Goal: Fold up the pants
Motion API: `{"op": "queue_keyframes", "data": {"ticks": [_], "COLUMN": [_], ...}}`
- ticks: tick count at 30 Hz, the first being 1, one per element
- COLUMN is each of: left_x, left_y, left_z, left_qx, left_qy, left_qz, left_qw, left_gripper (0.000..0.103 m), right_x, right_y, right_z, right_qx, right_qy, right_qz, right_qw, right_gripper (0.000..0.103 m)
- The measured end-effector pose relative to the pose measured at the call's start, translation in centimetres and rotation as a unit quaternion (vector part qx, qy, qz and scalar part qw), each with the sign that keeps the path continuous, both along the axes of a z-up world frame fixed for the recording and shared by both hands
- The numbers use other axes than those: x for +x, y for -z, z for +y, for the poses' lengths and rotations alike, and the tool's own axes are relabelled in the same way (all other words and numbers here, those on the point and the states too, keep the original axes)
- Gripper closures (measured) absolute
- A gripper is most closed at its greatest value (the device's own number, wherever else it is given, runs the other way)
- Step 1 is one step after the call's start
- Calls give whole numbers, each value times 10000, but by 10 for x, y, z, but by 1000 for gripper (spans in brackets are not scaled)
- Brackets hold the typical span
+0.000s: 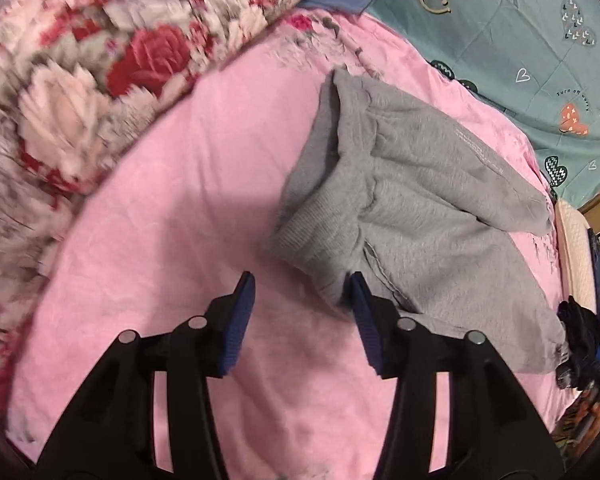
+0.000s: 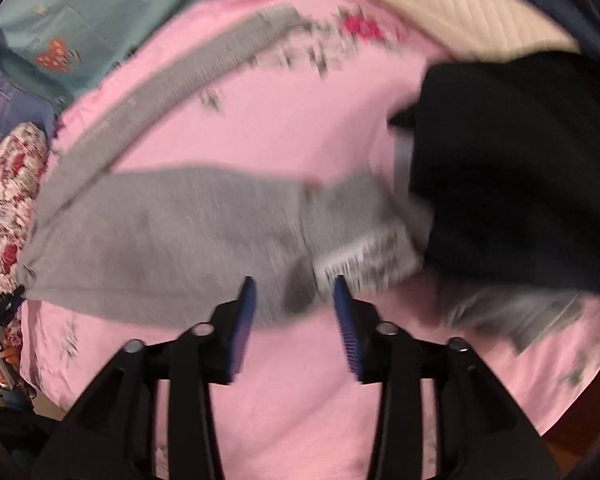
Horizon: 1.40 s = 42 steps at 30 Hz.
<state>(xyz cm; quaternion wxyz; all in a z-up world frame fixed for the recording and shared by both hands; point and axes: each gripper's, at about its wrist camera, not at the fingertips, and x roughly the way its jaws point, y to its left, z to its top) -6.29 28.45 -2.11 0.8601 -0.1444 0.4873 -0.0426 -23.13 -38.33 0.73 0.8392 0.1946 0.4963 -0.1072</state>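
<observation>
Two hand-held grippers hang over a bed covered with a pink sheet (image 1: pixel 180 184), and neither holds anything. The left hand-held gripper (image 1: pixel 302 284) has its jaws wide apart; its right finger is just at the edge of the grey pants (image 1: pixel 412 184), near the ribbed waistband, while the left finger is over bare sheet. The right hand-held gripper (image 2: pixel 294 286) is also open, a little narrower, and points at the lower part of one leg, where a white printed label (image 2: pixel 364 256) shows. This view is blurred, so I cannot tell if the fingers touch the cloth.

I judge that the task is at its beginning. The pants lie rumpled on the sheet, the waistband bunched and turned over at one end, and in the right view the two legs spread apart from each other like a fork. No clean fold is visible. The legs must be put together, flattened, and then folded, so nearly all the work is left.

The pants are of thick, soft sweat fabric, matte grey, with a small white print line on one leg. A dark garment (image 2: pixel 520 168) lies at the leg end, seemingly over its edge. A fluffy blanket with red roses (image 1: pixel 80 80) and a teal cover with hearts (image 1: pixel 520 40) border the sheet.
</observation>
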Motion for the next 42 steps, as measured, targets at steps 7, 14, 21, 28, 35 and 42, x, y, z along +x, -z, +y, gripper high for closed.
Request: {"op": "queue_keyframes", "data": {"ticks": [7, 14, 21, 28, 35, 42], "left_x": [30, 106, 163, 206, 231, 239], "left_y": [-72, -86, -54, -32, -8, 25], "left_z": [5, -23, -50, -55, -43, -19], "left_qx": [799, 1255, 1327, 1134, 737, -642], "left_qy": [-258, -273, -202, -260, -215, 73], "left_qz": [-559, -437, -206, -2, 229, 487], "left_qw": [9949, 9907, 9907, 9932, 9968, 9967], "left_gripper": [36, 25, 25, 25, 25, 23], "right_x": [106, 231, 302, 322, 304, 282], "right_y": [-50, -14, 45, 30, -3, -26], "right_z": [-26, -81, -107, -94, -84, -66], "right_qx": [98, 525, 1328, 1167, 267, -89], "right_qy": [-221, 514, 897, 491, 59, 92], "right_qz": [-734, -774, -810, -980, -692, -941], "right_qw": [9970, 9943, 9837, 9871, 9972, 9955], "right_gripper": [49, 49, 49, 94, 82, 57]}}
